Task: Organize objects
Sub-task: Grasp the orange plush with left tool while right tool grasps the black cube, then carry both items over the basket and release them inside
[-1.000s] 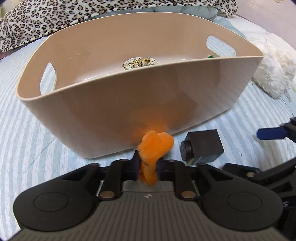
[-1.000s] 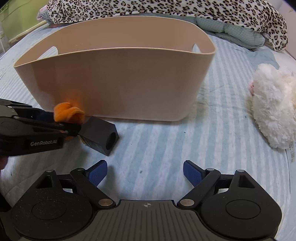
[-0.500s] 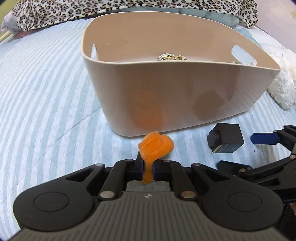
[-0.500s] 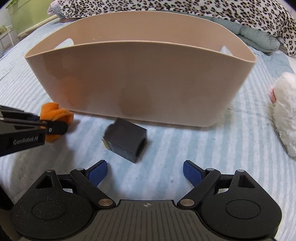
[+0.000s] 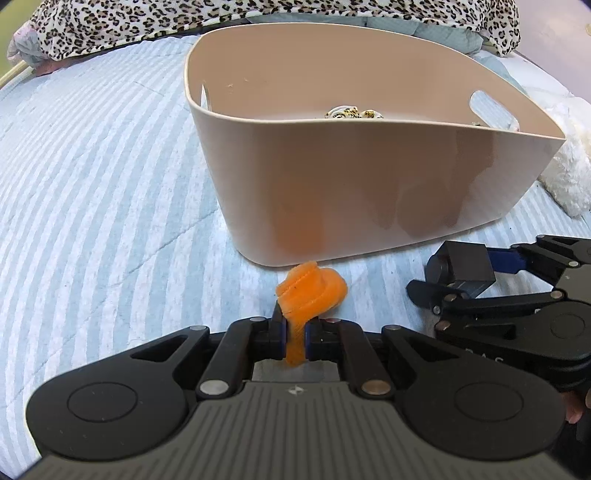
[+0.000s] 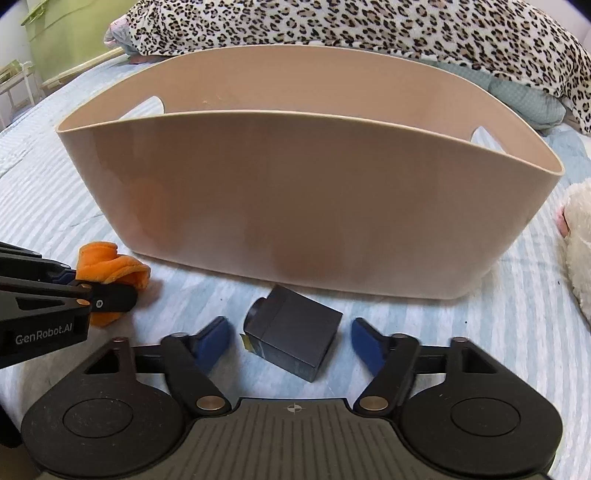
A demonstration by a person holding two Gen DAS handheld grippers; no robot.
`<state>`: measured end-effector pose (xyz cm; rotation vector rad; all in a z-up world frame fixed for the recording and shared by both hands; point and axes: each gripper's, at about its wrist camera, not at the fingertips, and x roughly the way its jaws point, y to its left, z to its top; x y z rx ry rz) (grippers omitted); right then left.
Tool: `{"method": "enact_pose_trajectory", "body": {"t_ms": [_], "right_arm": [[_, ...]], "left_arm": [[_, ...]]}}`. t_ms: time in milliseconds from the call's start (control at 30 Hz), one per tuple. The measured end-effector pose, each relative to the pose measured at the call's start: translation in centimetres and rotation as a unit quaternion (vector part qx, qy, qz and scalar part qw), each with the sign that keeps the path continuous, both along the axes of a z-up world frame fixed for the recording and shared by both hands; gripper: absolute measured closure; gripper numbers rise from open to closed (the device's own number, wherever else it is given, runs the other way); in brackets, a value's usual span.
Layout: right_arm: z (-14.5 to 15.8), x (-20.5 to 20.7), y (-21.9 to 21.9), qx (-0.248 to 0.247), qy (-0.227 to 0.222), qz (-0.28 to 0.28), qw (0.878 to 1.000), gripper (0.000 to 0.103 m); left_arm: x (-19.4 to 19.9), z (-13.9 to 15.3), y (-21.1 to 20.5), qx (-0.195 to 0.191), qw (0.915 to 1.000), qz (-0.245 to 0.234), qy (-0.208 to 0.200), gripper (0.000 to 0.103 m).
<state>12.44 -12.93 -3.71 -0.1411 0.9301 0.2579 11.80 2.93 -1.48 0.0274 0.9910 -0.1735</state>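
Seen on a bed (image 5: 92,184) spread with a blue-and-white striped sheet: a large beige plastic basket (image 6: 295,206) with cut-out handles at both ends, standing upright, a small leopard-patterned item (image 5: 352,112) lying inside on its floor. Just in front of the basket's near wall, the left gripper (image 5: 295,338), fingers pressed together on a strip of orange fabric (image 5: 310,291), the bunched cloth sticking out forward past the fingertips and held close to the sheet. To its right, the right gripper (image 6: 290,338), blue-padded fingers (image 6: 214,338) spread wide on either side of a small black box (image 6: 291,334), neither pad touching it in the right wrist view; box resting on the sheet, tilted, a round dark opening on the face turned toward the basket. At far right, a white plush toy (image 6: 576,243) lying on the sheet beside the basket's end. Behind the basket, a leopard-print blanket (image 6: 369,26) heaped along the back of the bed.
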Motion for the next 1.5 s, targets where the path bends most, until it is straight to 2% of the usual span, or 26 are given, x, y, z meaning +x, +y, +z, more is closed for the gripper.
{"method": "enact_pose_trajectory", "body": {"t_ms": [67,400,600,733,833,1100,1300,1500], "right_arm": [[0.1,-0.4,0.3,-0.004,-0.006,0.006,1.000,0.055],[2.2,-2.4,-1.1,0.022,-0.012,-0.001,1.000,0.055],[5.4,-4.5,-3.2,0.034,-0.055,0.004,0.998,0.055],[8.0,-5.0,-3.9,0.038,-0.087,0.003,0.995,0.055],[9.9,-5.3,-4.9,0.046,-0.113,-0.004,0.993,0.055],[14.1,-1.9,-5.5,0.049,-0.169,-0.029,0.984,0.055],[13.7,2.2,-5.2,0.036,-0.166,-0.046,0.984,0.055],[10.6,6.0,-4.4,0.003,-0.135,-0.061,0.989,0.055]], "left_arm": [[-0.1,0.2,0.0,0.003,1.0000,0.000,-0.001,0.093],[-1.3,1.9,0.1,0.008,0.9997,-0.001,-0.024,0.093],[-2.7,4.4,-0.4,0.011,0.9979,-0.023,-0.059,0.093],[-2.6,6.5,-0.6,-0.002,0.9961,-0.022,-0.086,0.093],[-2.4,8.5,-0.6,0.002,0.9933,-0.019,-0.114,0.093],[1.6,12.0,-1.9,0.004,0.9870,0.003,-0.161,0.093],[5.7,11.1,-3.2,0.021,0.9875,0.023,-0.155,0.093],[9.8,7.1,-3.9,0.069,0.9907,0.040,-0.110,0.093]]}}
